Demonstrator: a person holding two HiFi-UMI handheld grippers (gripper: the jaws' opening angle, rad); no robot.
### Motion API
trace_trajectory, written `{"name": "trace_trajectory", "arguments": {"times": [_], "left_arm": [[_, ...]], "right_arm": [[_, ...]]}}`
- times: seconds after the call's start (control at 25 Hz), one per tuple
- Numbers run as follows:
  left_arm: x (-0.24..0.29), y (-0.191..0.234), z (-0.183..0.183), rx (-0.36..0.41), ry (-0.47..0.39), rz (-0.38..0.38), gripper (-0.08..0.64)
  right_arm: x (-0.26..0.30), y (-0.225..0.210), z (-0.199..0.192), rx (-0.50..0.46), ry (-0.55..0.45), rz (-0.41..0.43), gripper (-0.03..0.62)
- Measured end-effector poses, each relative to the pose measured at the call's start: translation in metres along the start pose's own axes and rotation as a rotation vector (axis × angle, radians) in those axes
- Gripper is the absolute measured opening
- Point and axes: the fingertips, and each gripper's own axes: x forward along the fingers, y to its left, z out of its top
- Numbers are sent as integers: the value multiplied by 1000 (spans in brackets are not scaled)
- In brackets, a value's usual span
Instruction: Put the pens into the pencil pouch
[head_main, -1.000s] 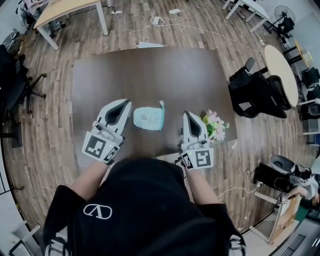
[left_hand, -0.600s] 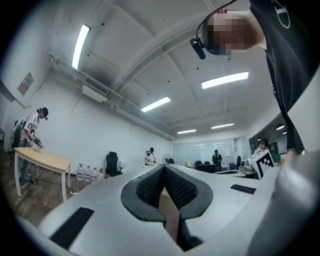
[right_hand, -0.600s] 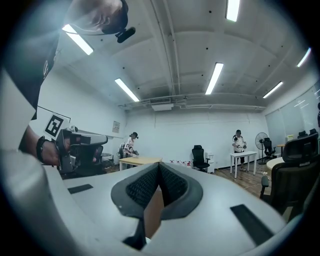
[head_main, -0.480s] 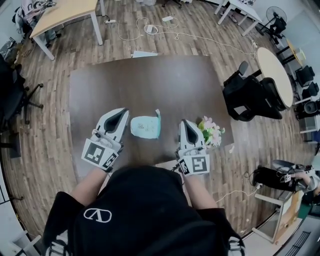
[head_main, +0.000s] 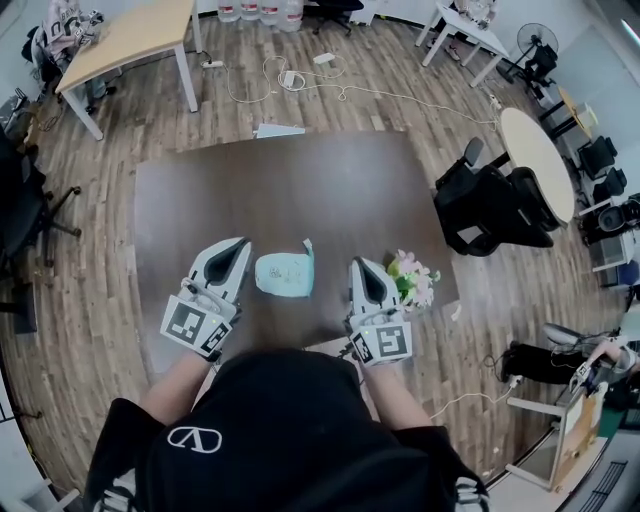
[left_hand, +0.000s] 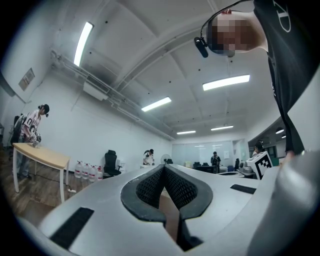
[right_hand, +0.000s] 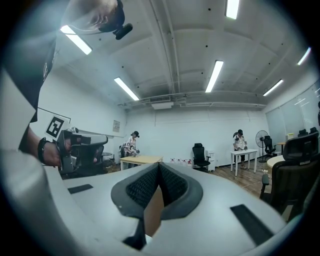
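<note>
A pale mint-green soft fabric pencil pouch (head_main: 282, 274) lies flat on the dark brown rectangular table (head_main: 330, 180), close to the table's near edge. It is roughly oblong with rounded corners, and a faint darker print can be made out on the middle of its upper face, too small to be read. A thin pale tab (head_main: 308, 244) stands out from its far right corner. Whether its opening is zipped cannot be told from the head view.

The pouch is flanked by the two hand-held grippers. The left gripper (head_main: 241, 245) is held just to its left, apart from it and angled toward the far right. The right gripper (head_main: 360, 266) is held farther off on its right and pointed away from the person. Neither gripper touches the pouch.

In the left gripper view the black ribbed pads (left_hand: 150, 186) are seen pressed together at their tips, with nothing caught between them. In the right gripper view that gripper's black ribbed pads (right_hand: 172, 184) are likewise closed tip to tip and empty.

A small bunch of pink and white flowers with green leaves (head_main: 410, 280) sits on the table just right of the right gripper. The table stands on a wood-plank floor (head_main: 90, 250), and a black office chair (head_main: 490, 205) is placed at its right side.
</note>
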Motion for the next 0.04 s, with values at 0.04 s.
{"name": "trace_trajectory", "arguments": {"times": [0.04], "left_arm": [[-1, -1, 0, -2, 4, 1, 2]], "right_arm": [[-1, 1, 0, 3, 5, 2, 0]]}}
